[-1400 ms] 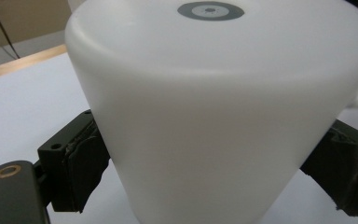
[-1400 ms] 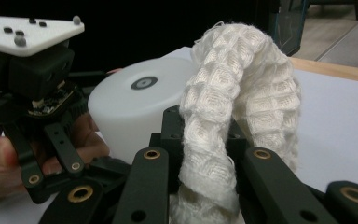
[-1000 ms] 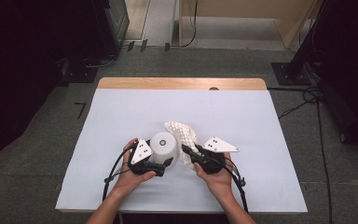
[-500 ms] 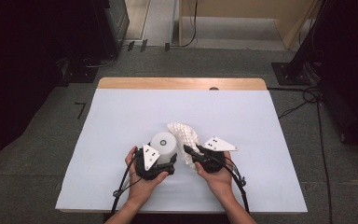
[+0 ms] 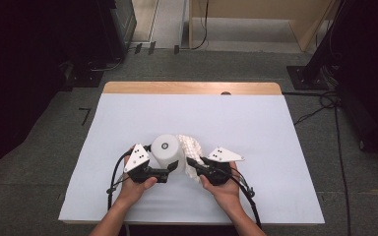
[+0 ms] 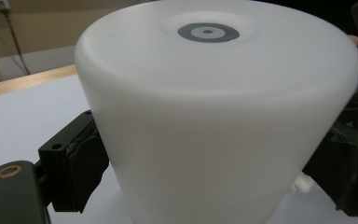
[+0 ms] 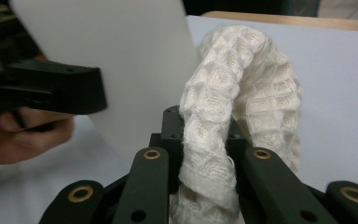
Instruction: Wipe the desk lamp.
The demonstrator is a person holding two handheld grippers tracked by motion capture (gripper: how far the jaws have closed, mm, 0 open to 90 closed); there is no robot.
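Both grippers grip: left (image 5: 171, 169) seemingly cup (image 5: 167, 151), right (image 5: 193, 163) cloth (image 5: 189, 149).

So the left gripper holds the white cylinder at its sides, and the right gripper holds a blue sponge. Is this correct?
Not quite. The right gripper holds no blue sponge; its jaws are shut on a white waffle-weave cloth, as the right gripper view shows. The rest is correct: the left gripper holds the white cylinder at its sides.
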